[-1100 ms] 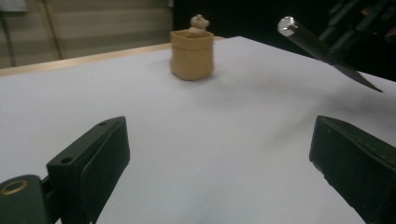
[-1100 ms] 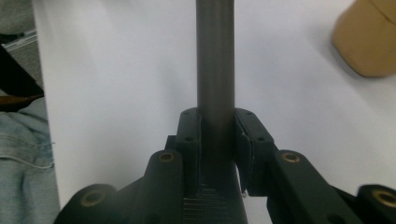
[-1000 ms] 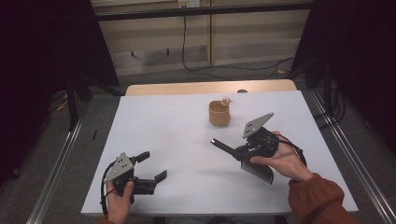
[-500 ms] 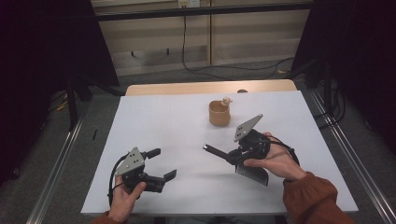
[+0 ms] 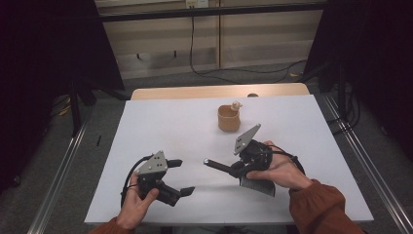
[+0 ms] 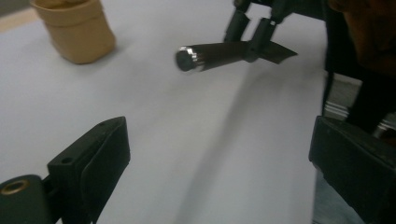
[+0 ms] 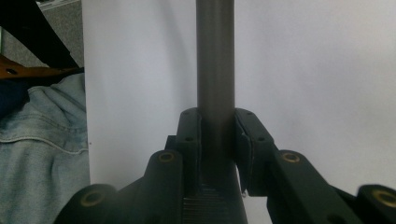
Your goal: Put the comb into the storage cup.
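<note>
One white table (image 5: 160,131) carries one tan cup (image 5: 228,118) near its far edge, well apart from both grippers. The right gripper (image 5: 242,167) is clamped on one dark-handled knife (image 5: 221,166), held above the table with the handle pointing left. The left gripper (image 5: 179,177) has its jaws spread wide with nothing between them.

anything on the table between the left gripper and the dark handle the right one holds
Nothing: in the high view only bare white table separates the open left gripper from the dark handle clamped in the right gripper.
</note>
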Available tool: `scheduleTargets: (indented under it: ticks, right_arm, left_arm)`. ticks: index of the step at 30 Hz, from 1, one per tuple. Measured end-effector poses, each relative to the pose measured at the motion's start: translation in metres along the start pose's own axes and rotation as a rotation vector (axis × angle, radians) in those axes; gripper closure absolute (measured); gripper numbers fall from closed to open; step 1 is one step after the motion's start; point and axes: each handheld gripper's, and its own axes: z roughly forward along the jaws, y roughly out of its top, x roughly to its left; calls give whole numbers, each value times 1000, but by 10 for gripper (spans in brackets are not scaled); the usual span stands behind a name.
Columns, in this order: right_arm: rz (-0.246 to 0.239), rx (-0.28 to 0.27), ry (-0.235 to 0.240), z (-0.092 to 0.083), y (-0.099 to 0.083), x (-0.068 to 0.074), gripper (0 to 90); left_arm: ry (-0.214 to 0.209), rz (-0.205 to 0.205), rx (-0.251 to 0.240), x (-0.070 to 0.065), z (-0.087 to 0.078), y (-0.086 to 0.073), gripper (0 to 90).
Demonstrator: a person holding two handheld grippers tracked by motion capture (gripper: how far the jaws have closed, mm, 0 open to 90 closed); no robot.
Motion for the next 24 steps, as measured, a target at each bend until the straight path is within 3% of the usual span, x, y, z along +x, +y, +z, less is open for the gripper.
scheduleTargets:
  ticks: [2,7,12,18,21,24]
  right_arm:
    - [-12,3,7,2,2,0,729]
    - [-26,27,19,6,5,1,729]
    - [-27,73,23,10,7,5,729]
    - [-35,117,15,8,10,5,729]
    - [-40,137,5,6,11,1,729]
    - [-42,174,10,8,11,0,729]
  left_arm:
    - [5,26,7,-3,0,7,67]
    - [-72,15,78,2,3,19,49]
    - [-53,51,126,2,10,31,55]
    - [-105,97,215,6,22,42,50]
    - [-124,93,261,7,31,41,45]
    - [-111,86,311,5,39,40,50]
